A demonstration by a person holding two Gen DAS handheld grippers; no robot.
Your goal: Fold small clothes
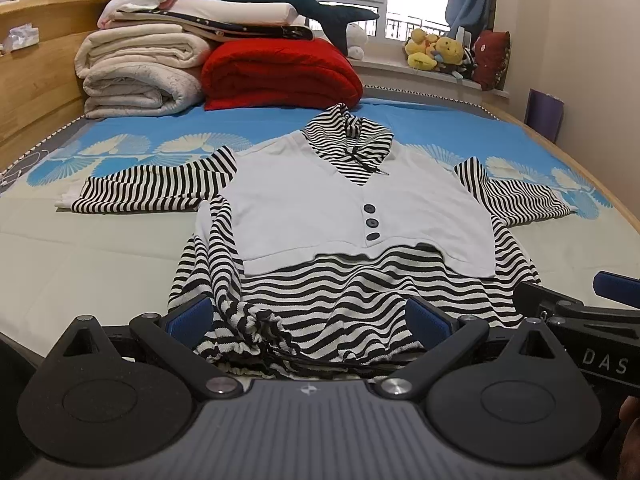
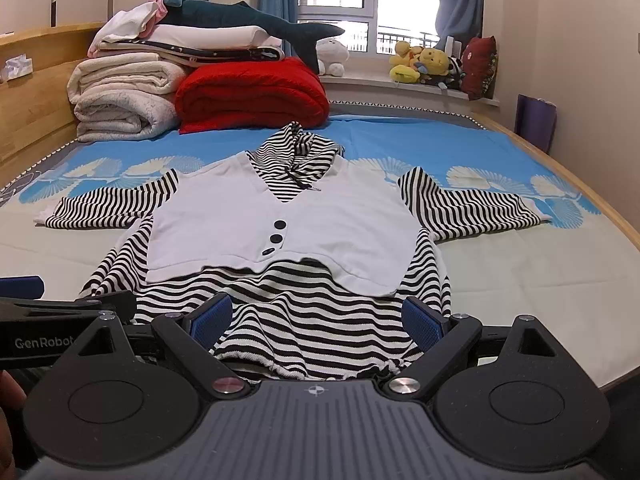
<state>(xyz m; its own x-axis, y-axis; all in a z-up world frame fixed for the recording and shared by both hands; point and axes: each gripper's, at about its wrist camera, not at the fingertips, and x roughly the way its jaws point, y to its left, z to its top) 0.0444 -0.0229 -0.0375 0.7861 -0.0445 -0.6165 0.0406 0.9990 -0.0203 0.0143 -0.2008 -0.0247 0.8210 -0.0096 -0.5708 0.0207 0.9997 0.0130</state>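
Striped hooded top [image 1: 352, 280] lies flat, sleeves spread, white vest front buttoned

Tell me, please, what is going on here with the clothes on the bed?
A person holds two grippers over a striped top spread flat on the bed, sleeves out. The left gripper and right gripper sit at the hem, jaws open on either side of the fabric. Nothing is gripped and no fold is made yet.

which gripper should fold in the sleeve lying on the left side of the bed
Left. The left gripper is open over the hem's left half, on the same side as that sleeve. The right gripper, also open, sits over the hem's right half and would have to cross the top.
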